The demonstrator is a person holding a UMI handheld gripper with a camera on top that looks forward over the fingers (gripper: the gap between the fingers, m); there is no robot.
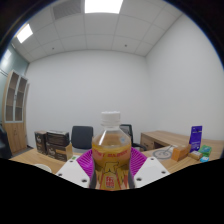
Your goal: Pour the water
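A clear plastic bottle point(111, 150) with a white cap, amber liquid and a yellow and red label stands upright between my fingers. Both purple pads point(88, 160) press against its sides. My gripper point(111, 165) is shut on the bottle and holds it raised, well above the desks, with the room's far wall behind it. The bottle's base is hidden below the fingers.
Wooden desks point(160, 140) run along the back, with black office chairs point(82, 136) behind the bottle. A blue box point(196, 137) and small items sit on the right desk. Dark boxes point(48, 142) stand at the left, near a cabinet point(14, 110).
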